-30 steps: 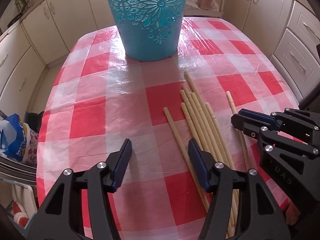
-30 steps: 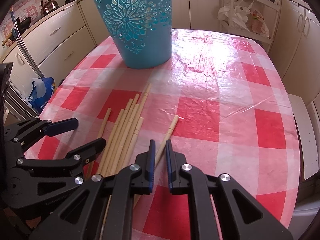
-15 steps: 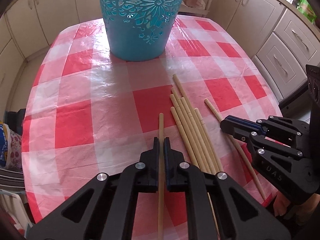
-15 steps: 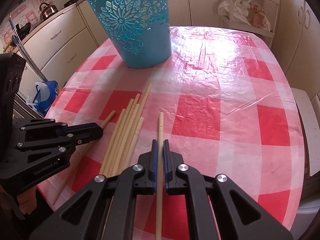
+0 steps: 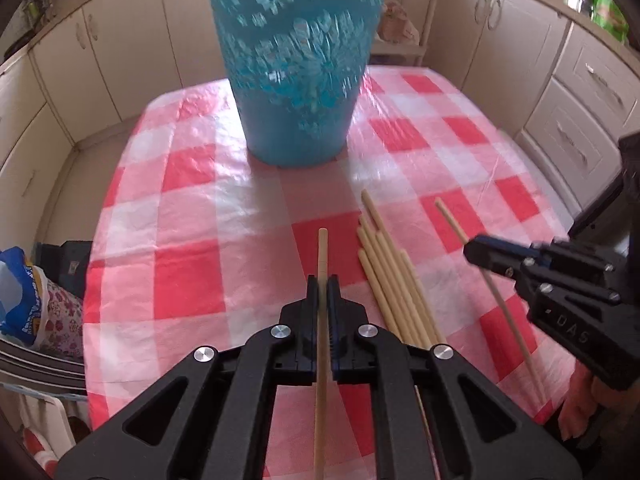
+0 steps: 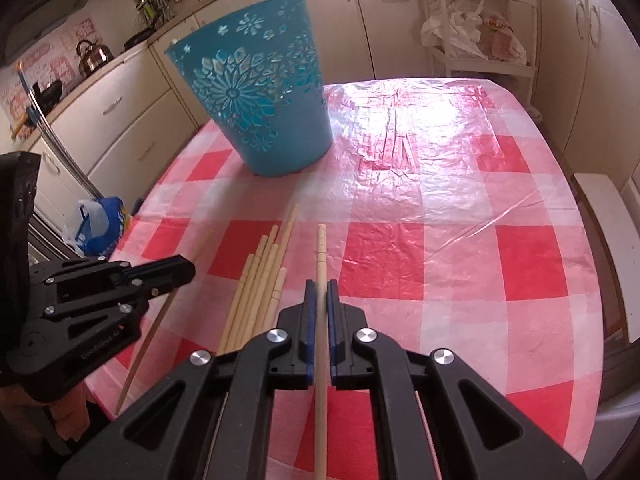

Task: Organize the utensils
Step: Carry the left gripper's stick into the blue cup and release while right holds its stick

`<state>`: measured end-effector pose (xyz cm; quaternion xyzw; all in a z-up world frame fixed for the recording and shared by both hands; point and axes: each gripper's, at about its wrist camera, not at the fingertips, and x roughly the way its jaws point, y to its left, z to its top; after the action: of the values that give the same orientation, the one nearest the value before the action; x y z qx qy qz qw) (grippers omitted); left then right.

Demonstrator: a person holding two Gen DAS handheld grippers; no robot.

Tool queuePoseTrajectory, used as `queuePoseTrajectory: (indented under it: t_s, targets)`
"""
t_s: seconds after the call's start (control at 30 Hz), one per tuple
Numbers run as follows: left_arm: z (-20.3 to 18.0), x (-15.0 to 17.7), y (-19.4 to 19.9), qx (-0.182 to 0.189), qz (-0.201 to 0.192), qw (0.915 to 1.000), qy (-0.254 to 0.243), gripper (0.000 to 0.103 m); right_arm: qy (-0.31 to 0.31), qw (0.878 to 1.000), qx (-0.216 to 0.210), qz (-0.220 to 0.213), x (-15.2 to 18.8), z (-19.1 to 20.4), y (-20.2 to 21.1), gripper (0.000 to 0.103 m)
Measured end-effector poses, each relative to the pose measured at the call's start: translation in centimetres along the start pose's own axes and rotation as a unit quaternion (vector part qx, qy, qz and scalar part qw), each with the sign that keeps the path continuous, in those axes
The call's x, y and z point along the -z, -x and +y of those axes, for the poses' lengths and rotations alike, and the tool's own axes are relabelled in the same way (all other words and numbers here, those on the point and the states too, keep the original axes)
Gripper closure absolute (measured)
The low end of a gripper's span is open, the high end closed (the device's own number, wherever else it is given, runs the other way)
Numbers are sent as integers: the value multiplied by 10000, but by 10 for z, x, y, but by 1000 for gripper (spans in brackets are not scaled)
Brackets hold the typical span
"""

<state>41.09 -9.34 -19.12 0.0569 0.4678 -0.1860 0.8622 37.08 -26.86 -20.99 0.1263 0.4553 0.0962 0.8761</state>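
In the left wrist view, one chopstick (image 5: pixel 322 264) is clamped between the closed jaws of the left gripper (image 5: pixel 323 292), its long axis pointed ahead toward the blue basket (image 5: pixel 298 80). A bundle of chopsticks (image 5: pixel 394 280) is seen on the checked tablecloth (image 5: pixel 192 208), just to the right.

In the right wrist view, a second chopstick (image 6: pixel 321 256) is pinched by the right gripper (image 6: pixel 319 296), likewise pointed forward, the bundle lying just left of it.
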Motion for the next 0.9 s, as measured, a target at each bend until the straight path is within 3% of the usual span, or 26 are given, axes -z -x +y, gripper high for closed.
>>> queuePoseTrajectory:
  t_s: [0.13, 0.27, 0.5, 0.67, 0.83, 0.9]
  targets:
    - [11, -20, 49, 321, -1228, 9915, 272, 98, -523, 9980, -359, -22, -3, -14, -1, 97]
    - [19, -47, 90, 595, -2389, 9681, 471, 98, -729, 9960, -489, -138, -5, -16, 3, 97]
    - [32, -106, 121, 596, -3785, 9198, 844, 98, -745, 9948, -607, -323, -6, -12, 8, 97]
    - [37, -139, 124, 529, -4345, 8909, 1207, 98, -811, 9939, -650, -366, -6, -16, 9, 97]
    - [38, -164, 116, 251, -4649, 8753, 1311, 98, -895, 9928, -708, -375, -7, -21, 7, 97]
    - [40, -173, 111, 187, -4692, 8727, 1341, 98, -915, 9922, -760, -360, -8, -21, 7, 97]
